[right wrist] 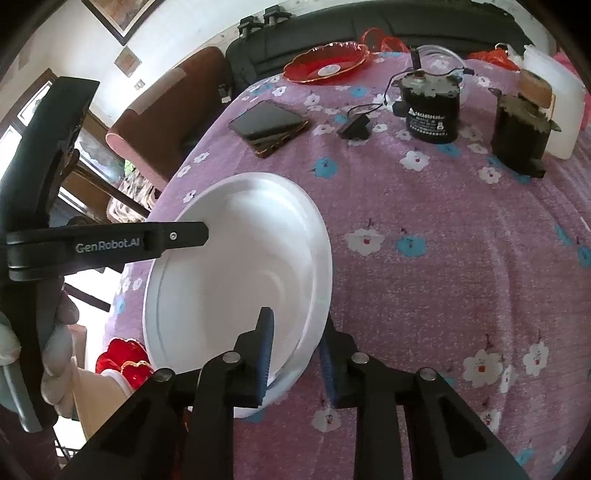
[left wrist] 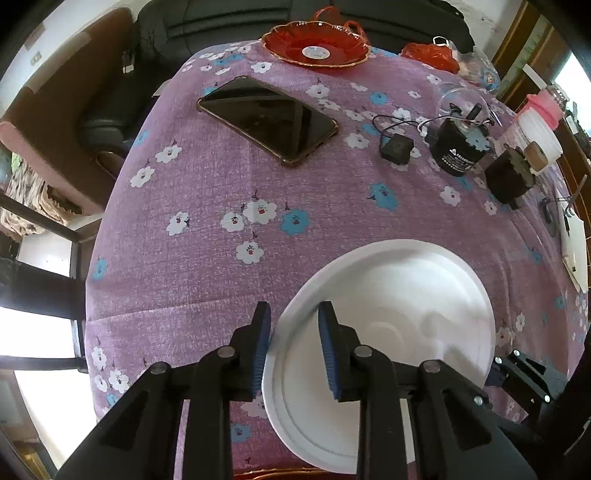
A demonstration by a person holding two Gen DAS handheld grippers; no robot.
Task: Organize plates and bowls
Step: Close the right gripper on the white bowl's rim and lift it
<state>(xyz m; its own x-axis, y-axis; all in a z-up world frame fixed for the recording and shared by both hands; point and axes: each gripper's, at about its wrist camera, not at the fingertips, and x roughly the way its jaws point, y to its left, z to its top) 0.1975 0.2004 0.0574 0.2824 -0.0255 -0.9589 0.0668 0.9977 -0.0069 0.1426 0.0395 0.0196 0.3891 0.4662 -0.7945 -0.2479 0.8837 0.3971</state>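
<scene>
Right wrist view: "GenRobot.AI" on left hand-held gripper (right wrist: 195,234).

A lived-in home room: a table under a purple cloth printed with white and blue flowers (left wrist: 207,184), a black leather sofa (left wrist: 229,18) at its far side, framed pictures (right wrist: 122,14) on the white wall far left.

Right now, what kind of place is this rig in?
Likely a home living or dining room: a table with a floral tablecloth, a black sofa behind it, a framed picture on the wall, a phone lying out.
</scene>
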